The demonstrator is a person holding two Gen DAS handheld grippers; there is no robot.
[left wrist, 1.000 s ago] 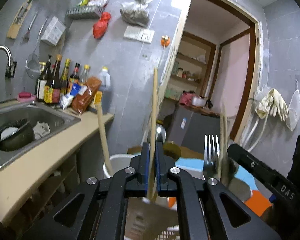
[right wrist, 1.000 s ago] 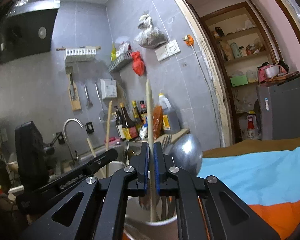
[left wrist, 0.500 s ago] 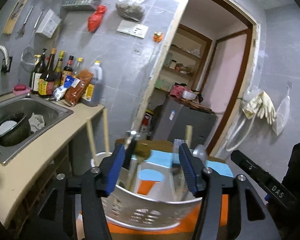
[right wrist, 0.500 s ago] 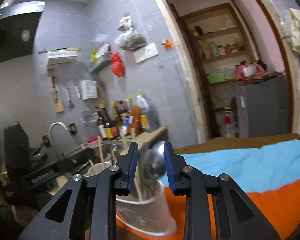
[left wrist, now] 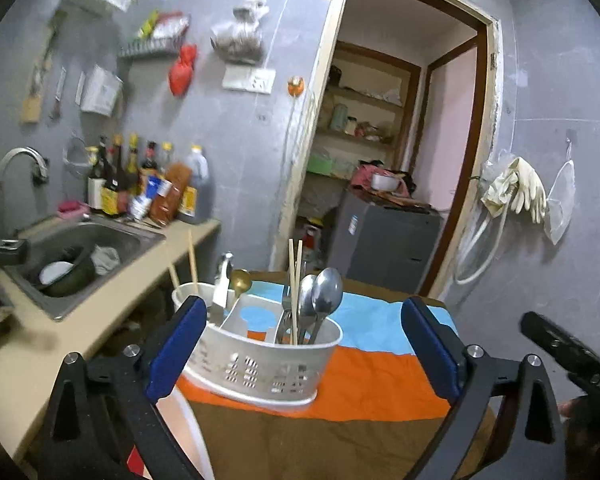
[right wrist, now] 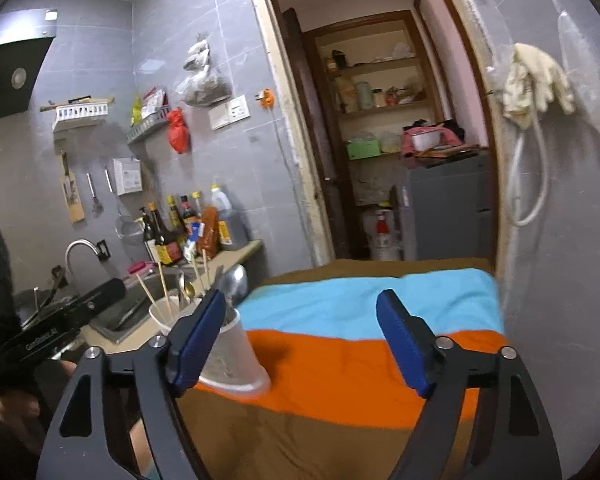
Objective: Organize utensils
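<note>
Glossy metal spoons (left wrist: 320,294), perforated plastic caddy (left wrist: 260,364)

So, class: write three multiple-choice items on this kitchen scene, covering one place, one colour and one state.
1. Where do the two silver spoons stand?
A. in the white caddy
B. in the sink
C. on the counter

2. What colour is the cloth stripe under the white caddy?
A. green
B. orange
C. pink

3. How is the left claw?
A. shut on chopsticks
B. open, empty
C. shut on a fork

Answers: 1 A, bowls rise from its right compartment; 2 B, the orange stripe runs beneath it; 3 B, fingers stand wide apart.
</note>
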